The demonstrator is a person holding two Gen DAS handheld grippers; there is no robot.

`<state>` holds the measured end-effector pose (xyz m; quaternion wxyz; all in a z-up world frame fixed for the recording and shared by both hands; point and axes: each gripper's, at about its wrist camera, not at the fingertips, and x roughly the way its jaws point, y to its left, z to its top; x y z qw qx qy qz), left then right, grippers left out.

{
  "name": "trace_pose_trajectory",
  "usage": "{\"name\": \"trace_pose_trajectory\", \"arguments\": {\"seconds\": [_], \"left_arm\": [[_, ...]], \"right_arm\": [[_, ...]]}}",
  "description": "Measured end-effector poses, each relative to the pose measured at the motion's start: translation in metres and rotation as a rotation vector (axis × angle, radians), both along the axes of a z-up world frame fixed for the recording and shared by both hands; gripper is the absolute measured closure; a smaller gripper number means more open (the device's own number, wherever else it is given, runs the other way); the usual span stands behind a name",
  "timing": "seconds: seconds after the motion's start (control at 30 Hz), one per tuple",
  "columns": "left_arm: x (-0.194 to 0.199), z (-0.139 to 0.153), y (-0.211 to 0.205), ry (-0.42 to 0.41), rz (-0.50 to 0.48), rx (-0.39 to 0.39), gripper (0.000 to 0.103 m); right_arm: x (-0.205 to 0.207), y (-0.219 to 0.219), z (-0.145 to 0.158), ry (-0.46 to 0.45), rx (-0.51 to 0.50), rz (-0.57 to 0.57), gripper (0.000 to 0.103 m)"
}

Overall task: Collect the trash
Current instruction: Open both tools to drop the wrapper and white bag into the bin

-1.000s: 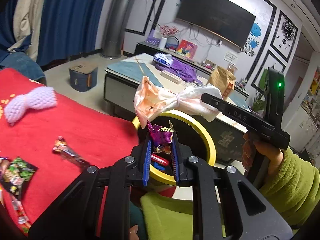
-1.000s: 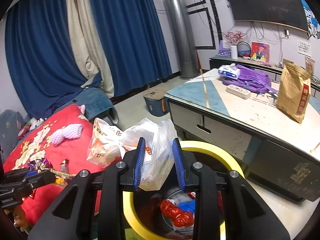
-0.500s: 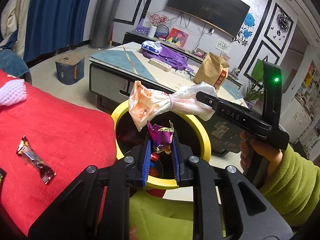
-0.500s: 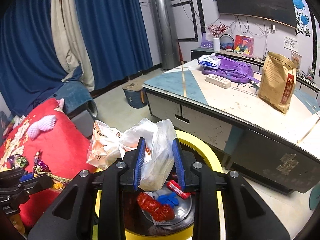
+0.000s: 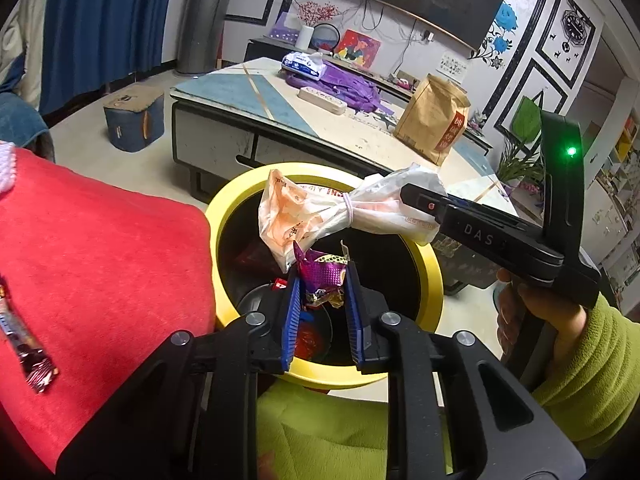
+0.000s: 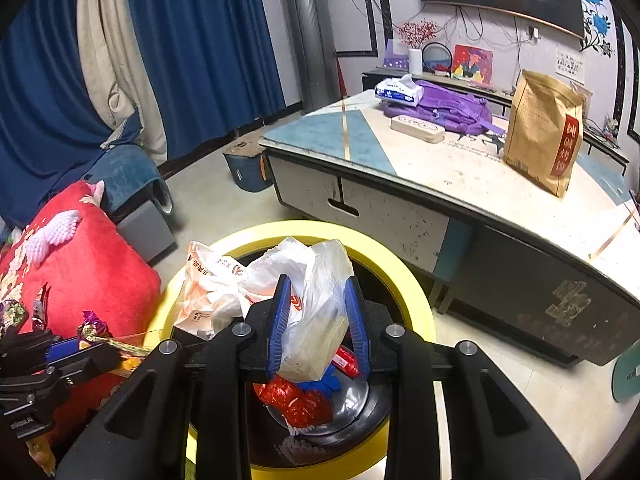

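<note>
Both loads hang right over the yellow-rimmed bin [image 5: 434, 280], ready to drop: the left gripper [image 5: 322, 300] has its jaws narrowed on a crumpled purple wrapper [image 5: 320, 274], and the right gripper [image 6: 318, 320] is clamped on a knotted plastic bag [image 6: 316, 300]. Next, I'd say, each pair of jaws needs to part so the trash falls in with the red and blue scraps [image 6: 298, 400] on the bottom.

Both loads lower now, over the yellow-rimmed bin [image 5: 434, 276] (formerly short of it).
</note>
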<state>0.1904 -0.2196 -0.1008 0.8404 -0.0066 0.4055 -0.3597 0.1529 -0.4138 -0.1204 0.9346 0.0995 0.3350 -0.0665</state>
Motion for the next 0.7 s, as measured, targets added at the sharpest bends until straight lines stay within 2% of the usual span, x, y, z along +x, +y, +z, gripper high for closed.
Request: {"name": "trace_pose_trajectory", "arguments": {"seconds": [0.2,0.4,0.47,0.6,0.67,0.7], "left_arm": [[0.005,-0.009,-0.005,0.021,0.001,0.0,0.087],[0.01,-0.013,-0.009,0.043,0.004,0.002,0.082],[0.01,-0.012,-0.01,0.034,0.006,0.009,0.075],[0.01,-0.013,-0.007,0.04,0.024,0.007,0.055],[0.009,-0.013,-0.005,0.045,0.036,0.01,0.051],[0.008,-0.013,-0.004,0.046,0.041,0.011,0.045]], "right_arm": [[0.003,-0.011,-0.01,0.03,0.045,-0.028,0.073],[0.002,-0.019,-0.013,0.038,0.075,-0.065,0.068],[0.001,-0.021,-0.011,0.029,0.081,-0.072,0.067],[-0.003,-0.023,-0.006,0.006,0.087,-0.086,0.055],[-0.005,-0.023,-0.003,-0.007,0.084,-0.09,0.054],[-0.005,-0.023,-0.002,-0.012,0.083,-0.091,0.051]]}}
